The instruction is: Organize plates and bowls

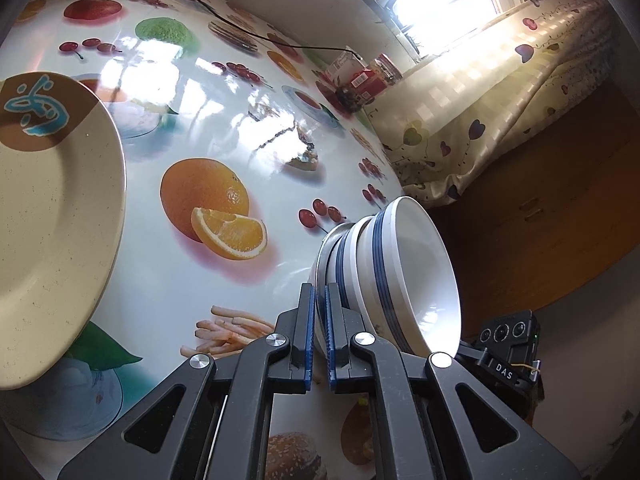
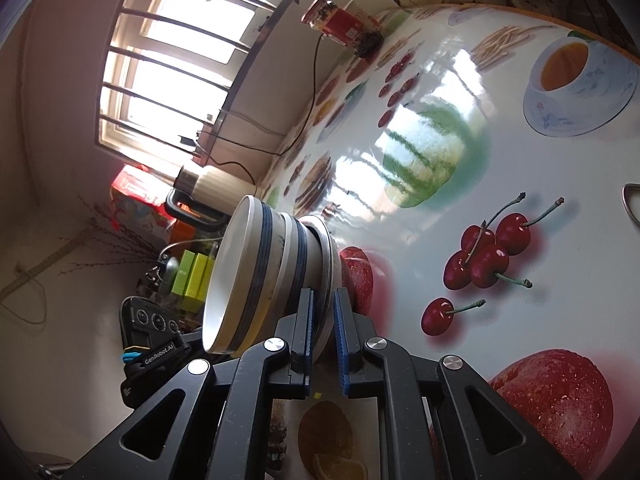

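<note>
A grey plate carries two stacked white bowls with blue stripes. My left gripper is shut on the plate's rim, which shows between the blue pads. From the opposite side my right gripper is shut on the same grey plate, with the bowls beside it. Each view shows the other gripper's body behind the stack. I cannot tell if the plate touches the fruit-print table. A beige plate with a brown patch and a blue figure sits at the left.
A cream kettle stands at the table's far side with a black cable running from it. A jar and red box sit near the window. A heart-print cloth covers furniture beyond the table edge. A metal rim shows at the right.
</note>
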{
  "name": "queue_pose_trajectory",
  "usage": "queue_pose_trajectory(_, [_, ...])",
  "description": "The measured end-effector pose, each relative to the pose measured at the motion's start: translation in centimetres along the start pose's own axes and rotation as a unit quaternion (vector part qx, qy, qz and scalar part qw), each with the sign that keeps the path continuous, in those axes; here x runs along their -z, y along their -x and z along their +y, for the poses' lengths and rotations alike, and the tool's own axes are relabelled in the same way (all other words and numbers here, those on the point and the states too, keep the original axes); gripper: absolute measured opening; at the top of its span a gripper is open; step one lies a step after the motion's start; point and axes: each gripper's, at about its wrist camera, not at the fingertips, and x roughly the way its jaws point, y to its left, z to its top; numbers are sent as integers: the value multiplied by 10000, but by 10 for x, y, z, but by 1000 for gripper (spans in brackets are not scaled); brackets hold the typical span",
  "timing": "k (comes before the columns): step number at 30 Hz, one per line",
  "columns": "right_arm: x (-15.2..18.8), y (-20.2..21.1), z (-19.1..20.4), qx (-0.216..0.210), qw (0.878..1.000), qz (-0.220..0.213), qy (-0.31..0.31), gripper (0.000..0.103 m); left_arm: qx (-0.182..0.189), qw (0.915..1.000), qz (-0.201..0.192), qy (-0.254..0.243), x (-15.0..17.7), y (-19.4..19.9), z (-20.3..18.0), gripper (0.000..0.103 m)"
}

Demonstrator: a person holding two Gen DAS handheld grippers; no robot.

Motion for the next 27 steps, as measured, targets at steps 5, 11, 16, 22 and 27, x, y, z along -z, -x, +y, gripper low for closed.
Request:
queue_pose_trajectory(5, [0,1,-1,3,10000,-14,13,10,84,9999,-25,-71,0,2,-2,2])
queue_pose_trajectory(11, [0,1,-1,63,9999,-12,104,10,81,9999,-33,-94,-1,1,-3,2])
queue_pose_trajectory(16, [1,0,2,57,9999,-6,144,10,44,9999,-45,-94,-2,4,-4,2])
queue_pose_trajectory(22, [0,-4,4,61,9998,28,178,10,-5,10000,-54,-77,0,7,-2,2])
queue_pose_trajectory(27, [0,-5,7,101,9996,33,254,10,82,9999,32,48,1,4,5,2])
